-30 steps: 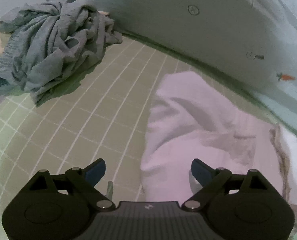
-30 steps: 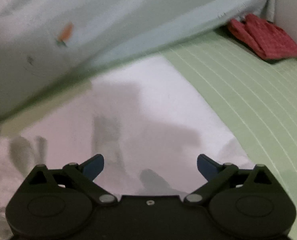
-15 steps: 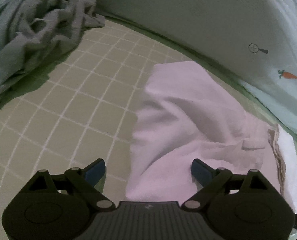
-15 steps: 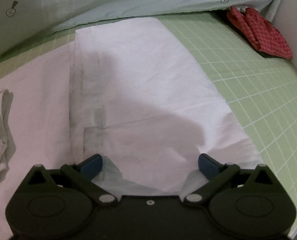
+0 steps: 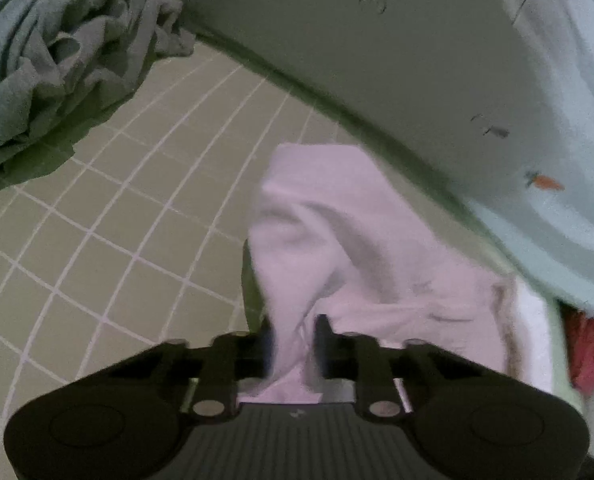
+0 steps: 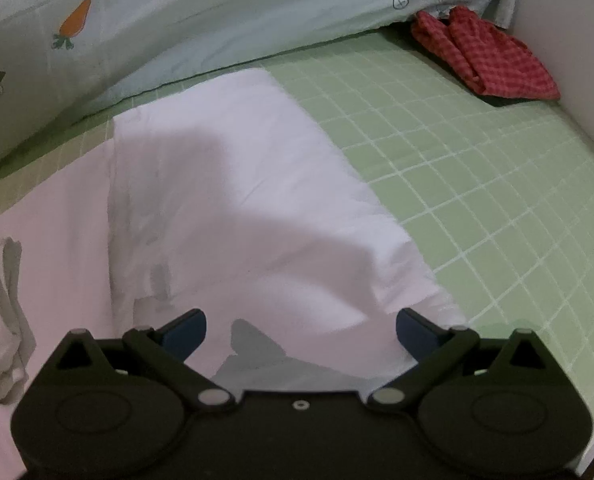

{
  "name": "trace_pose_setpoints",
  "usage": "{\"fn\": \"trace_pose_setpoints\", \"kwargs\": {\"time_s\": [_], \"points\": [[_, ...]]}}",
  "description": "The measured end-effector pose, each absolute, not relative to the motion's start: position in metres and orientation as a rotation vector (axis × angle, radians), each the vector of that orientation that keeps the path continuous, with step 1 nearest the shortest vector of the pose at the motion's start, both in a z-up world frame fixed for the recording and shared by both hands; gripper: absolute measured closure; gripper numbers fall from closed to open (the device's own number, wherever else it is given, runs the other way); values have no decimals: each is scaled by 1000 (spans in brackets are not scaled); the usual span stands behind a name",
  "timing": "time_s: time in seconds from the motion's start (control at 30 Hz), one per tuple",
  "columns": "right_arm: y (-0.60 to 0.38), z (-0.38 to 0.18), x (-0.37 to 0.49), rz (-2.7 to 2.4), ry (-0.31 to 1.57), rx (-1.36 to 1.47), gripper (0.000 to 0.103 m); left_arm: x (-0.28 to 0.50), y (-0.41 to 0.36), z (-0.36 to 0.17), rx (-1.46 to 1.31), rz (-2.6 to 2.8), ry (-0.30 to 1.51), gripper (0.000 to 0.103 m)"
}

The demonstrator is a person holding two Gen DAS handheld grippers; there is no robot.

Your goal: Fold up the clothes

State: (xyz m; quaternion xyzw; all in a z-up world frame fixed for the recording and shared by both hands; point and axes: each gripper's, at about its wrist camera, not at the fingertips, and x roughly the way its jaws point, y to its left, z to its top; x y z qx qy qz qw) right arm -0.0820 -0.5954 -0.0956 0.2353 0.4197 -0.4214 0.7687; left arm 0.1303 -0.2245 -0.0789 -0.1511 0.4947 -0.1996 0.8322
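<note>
While the left gripper (image 5: 291, 338) is closing its jaws on a bunched fold of the white garment (image 5: 361, 248), the pinch looks narrow, so the cloth could slip free or drag up a second layer if lifted fast. The right gripper (image 6: 301, 330) hovers with jaws wide over the same garment, which lies flat on the green checked sheet (image 6: 477, 184). Open sheet lies to either side; the grey heap (image 5: 53, 52) and red cloth (image 6: 485, 56) sit well apart

Left tongs (image 5: 293, 344) closing, cloth pinched between; right tongs (image 6: 301, 332) spread wide.
</note>
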Motion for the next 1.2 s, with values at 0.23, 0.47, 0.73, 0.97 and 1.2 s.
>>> {"fn": "trace_pose_setpoints", "kwargs": {"time_s": [0.23,0.47,0.73,0.97,1.2], "points": [[-619,-85,-114,-879,831,544,1,97,-258,-28,-305,-454,955,91],[-643,-86,-154,-871,780,638,1,69,-322,6,-257,-536,896,91],[-683,-95,-185,-886,774,721,1,47,-416,7,-186,-655,916,91],[-723,-99,-178,-873,768,737,1,45,-482,-44,-241,-683,1082,83],[-728,-80,-125,-687,744,714,1,41,-449,-13,-298,-634,948,39]]}}
